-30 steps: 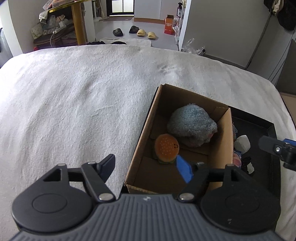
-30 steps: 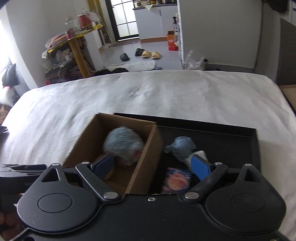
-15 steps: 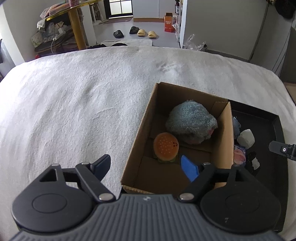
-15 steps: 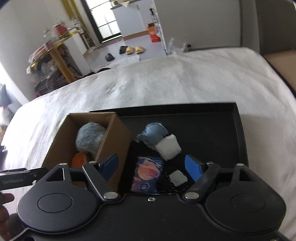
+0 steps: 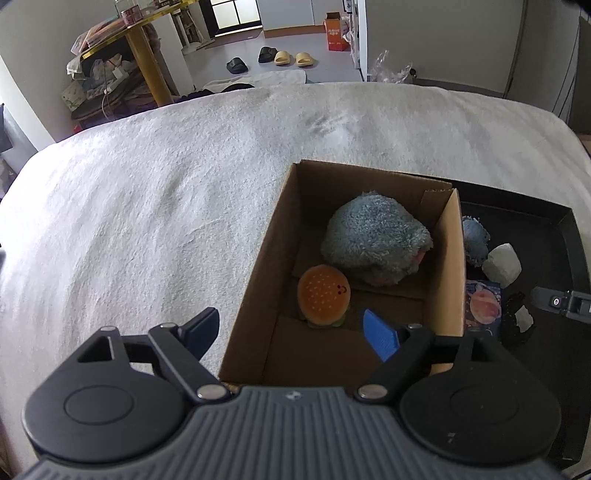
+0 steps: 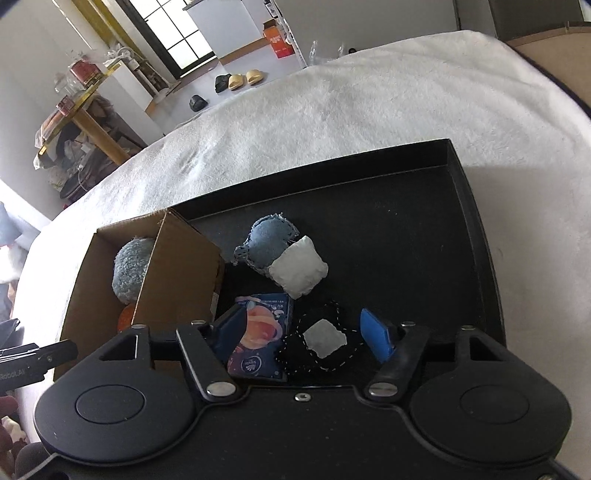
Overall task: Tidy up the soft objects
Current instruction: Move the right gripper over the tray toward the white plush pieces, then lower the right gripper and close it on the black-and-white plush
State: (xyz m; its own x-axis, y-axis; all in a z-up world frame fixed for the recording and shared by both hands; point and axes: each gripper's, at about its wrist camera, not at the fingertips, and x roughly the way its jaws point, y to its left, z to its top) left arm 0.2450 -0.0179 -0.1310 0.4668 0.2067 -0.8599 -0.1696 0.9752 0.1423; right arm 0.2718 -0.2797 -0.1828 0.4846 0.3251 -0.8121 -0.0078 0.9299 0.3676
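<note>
A cardboard box point(image 5: 258, 280) holds a fluffy blue-grey plush point(image 5: 373, 243) and a small burger plush point(image 5: 323, 295); both show in the right wrist view point(image 6: 131, 269). Beside it a black tray point(image 6: 476, 236) holds a denim pouch point(image 6: 264, 243), a white cushion point(image 6: 299, 271), a planet-print packet point(image 6: 258, 336) and a black patch with a white square point(image 6: 325, 343). My left gripper point(image 5: 290, 328) is open and empty over the box's near edge. My right gripper point(image 6: 306, 330) is open and empty, just above the packet and black patch.
Box and tray rest on a white fluffy bed cover point(image 5: 147, 206). Beyond the bed are a cluttered yellow table point(image 5: 140, 48), slippers point(image 5: 291, 57) on the floor and an orange carton point(image 5: 334, 31). The right gripper's finger shows at the left view's right edge point(image 5: 557, 301).
My right gripper has swung right from over the box to over the tray's objects and come closer to them. My left gripper has drawn back slightly and stays open.
</note>
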